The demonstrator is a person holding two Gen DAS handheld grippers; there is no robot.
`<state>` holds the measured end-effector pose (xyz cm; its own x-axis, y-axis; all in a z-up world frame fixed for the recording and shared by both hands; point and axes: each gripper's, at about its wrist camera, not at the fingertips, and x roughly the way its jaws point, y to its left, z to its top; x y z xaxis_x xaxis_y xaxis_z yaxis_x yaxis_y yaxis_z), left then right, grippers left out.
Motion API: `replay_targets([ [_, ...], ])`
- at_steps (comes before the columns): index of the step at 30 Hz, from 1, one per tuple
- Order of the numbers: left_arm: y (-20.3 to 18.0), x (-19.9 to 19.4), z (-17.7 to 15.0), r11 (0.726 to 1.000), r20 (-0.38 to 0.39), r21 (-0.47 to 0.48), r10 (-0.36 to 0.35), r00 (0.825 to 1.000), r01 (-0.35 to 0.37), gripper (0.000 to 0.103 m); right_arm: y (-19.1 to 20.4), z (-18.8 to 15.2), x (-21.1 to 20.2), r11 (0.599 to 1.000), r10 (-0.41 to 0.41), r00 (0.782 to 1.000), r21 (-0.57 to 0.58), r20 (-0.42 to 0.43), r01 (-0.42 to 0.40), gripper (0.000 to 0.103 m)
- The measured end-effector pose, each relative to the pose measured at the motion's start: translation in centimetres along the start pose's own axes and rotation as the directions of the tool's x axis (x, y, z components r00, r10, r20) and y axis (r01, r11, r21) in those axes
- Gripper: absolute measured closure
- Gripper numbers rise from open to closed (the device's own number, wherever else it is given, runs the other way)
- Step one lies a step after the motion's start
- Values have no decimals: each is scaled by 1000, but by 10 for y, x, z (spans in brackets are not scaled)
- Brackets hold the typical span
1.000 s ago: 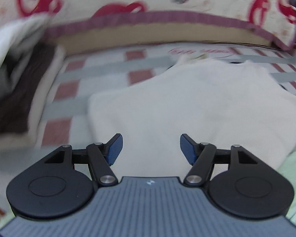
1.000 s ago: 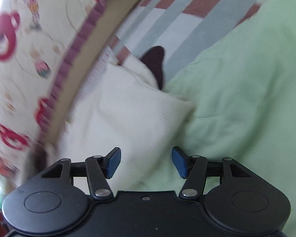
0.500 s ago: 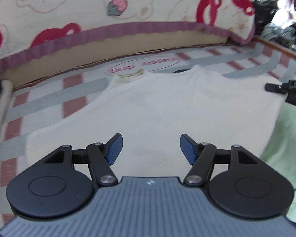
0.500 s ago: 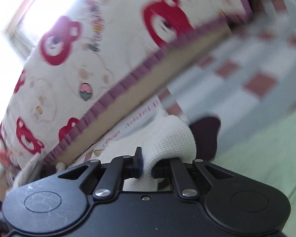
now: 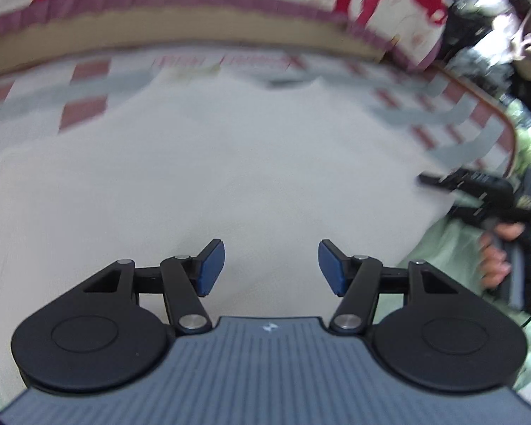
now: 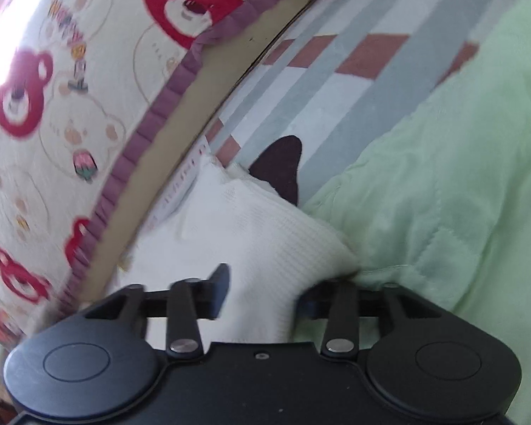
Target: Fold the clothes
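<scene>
Across the bed (image 5: 88,81), with its sheet of grey stripes and red squares, a white knitted garment (image 5: 209,163) is lying spread flat, filling most of the left wrist view. Behind it, a cream quilt (image 6: 99,71) printed with red bears and edged in a purple frill is standing along the far side. A pale green blanket (image 6: 442,194) is covering the bed to the right of the garment, touching its edge. A small dark piece of cloth (image 6: 283,166) is peeking out where the garment's corner meets the striped sheet.

I am holding the left gripper (image 5: 270,267) above the garment's near part, its blue pads spread wide and holding nothing. My right gripper (image 6: 262,292) is sitting at the garment's right corner, fingers apart, with the white knit lying between them and not pinched. In the left wrist view, my hand (image 5: 495,258) is wrapping around the right gripper's handle.
</scene>
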<state>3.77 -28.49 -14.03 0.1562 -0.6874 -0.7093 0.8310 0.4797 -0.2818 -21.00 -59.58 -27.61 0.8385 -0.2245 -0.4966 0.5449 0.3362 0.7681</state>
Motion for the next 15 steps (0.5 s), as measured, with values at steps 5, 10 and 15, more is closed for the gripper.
replay_targets([
  [5, -17, 32, 12, 996, -9, -25, -81, 997, 81, 44, 36, 6, 6, 994, 53, 998, -98, 39, -49, 93],
  [10, -10, 57, -2, 988, -91, -147, -57, 994, 43, 44, 88, 39, -11, 955, 142, 990, -266, 12, -134, 93],
  [15, 11, 19, -2, 982, -15, -180, 48, 999, -50, 43, 115, 33, 9, 936, 110, 991, -327, -78, -129, 92],
])
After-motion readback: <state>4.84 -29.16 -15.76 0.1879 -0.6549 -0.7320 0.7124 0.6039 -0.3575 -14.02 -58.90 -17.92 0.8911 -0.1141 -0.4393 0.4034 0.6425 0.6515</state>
